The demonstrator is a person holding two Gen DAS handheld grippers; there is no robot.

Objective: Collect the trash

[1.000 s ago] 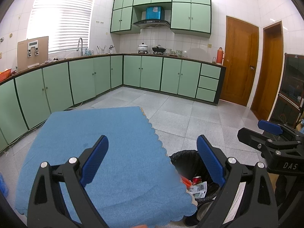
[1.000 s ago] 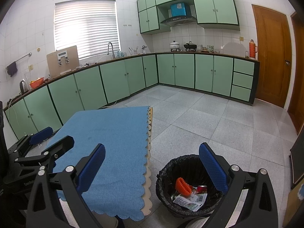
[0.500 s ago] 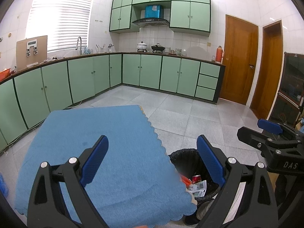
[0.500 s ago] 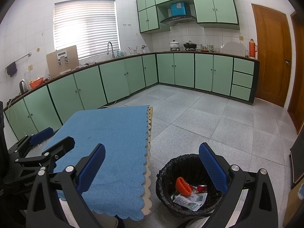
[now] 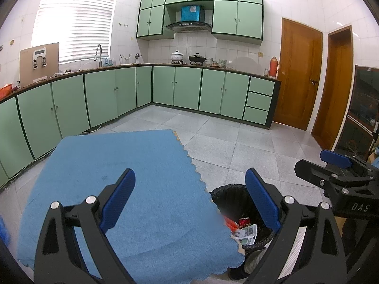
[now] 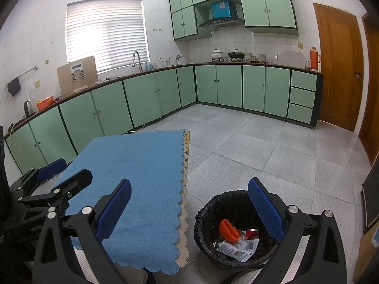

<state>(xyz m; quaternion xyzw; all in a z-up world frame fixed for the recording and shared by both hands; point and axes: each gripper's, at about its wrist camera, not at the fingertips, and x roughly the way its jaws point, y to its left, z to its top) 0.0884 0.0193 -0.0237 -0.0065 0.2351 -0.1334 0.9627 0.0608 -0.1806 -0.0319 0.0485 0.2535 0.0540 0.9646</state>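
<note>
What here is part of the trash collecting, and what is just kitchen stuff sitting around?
Part of the job:
trash bin
orange piece in it
red can in it
paper wrappers in it
left gripper, open
right gripper, open

Just lying about:
blue tablecloth
white pot
orange flask
kettle

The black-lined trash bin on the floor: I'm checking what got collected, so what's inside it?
Inside the black-lined trash bin: an orange ridged plastic piece, a red drink can and printed paper wrappers. Anything beneath them is hidden.
</note>
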